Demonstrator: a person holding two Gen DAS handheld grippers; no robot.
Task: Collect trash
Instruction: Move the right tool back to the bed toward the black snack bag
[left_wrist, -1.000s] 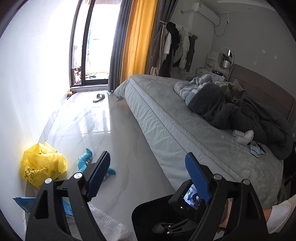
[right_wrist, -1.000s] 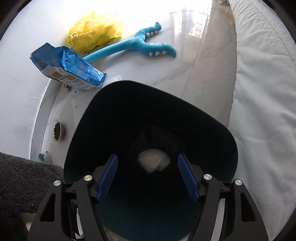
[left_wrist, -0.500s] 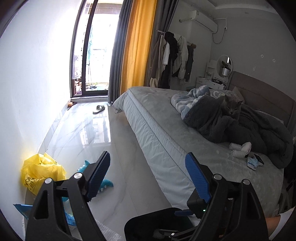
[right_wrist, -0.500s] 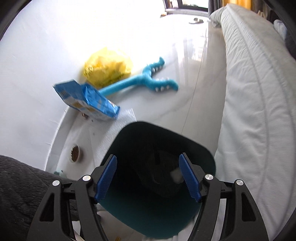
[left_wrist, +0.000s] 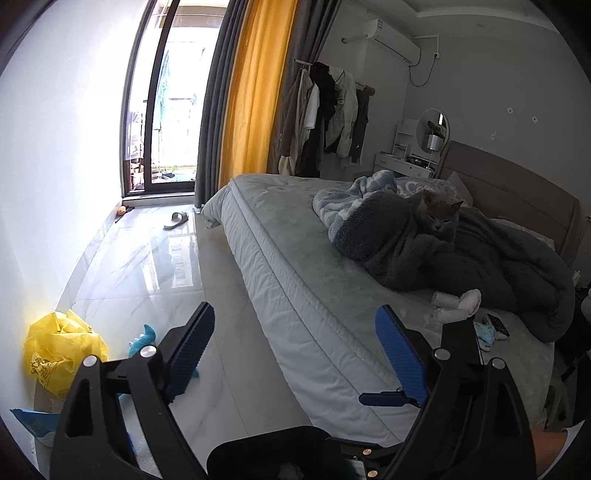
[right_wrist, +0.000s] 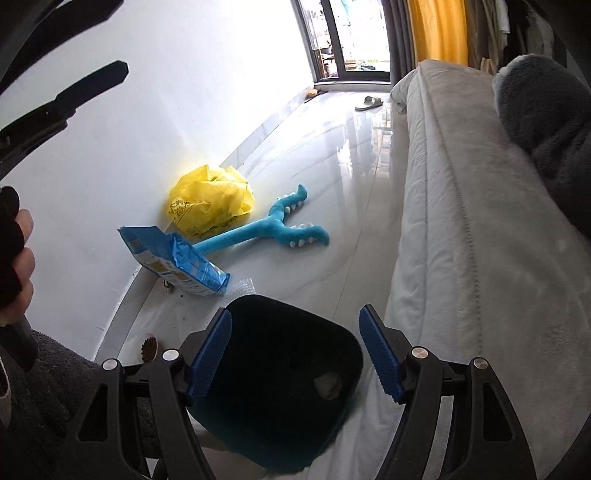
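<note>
A dark bin stands on the pale tiled floor close against the side of the bed, with a crumpled white wad lying inside it near the rim on the bed side. The right gripper hangs above the bin's mouth, its jaws opening with nothing between the blue pads. The left gripper points out over the floor and the mattress edge, its jaws also opening and empty. Along the white wall lie a yellow plastic bag, a torn blue packet just in front of it, and a sheet of bubble wrap between the packet and the bin; a small bowl of dry pellets sits nearer the wall. A blue plush toy stretches from beside the bag out into the floor. Between this clutter and the bed a clear strip of floor runs to the balcony door, with only a slipper lying near its far end. On the bed, a grey cat rests on piled blankets.
</note>
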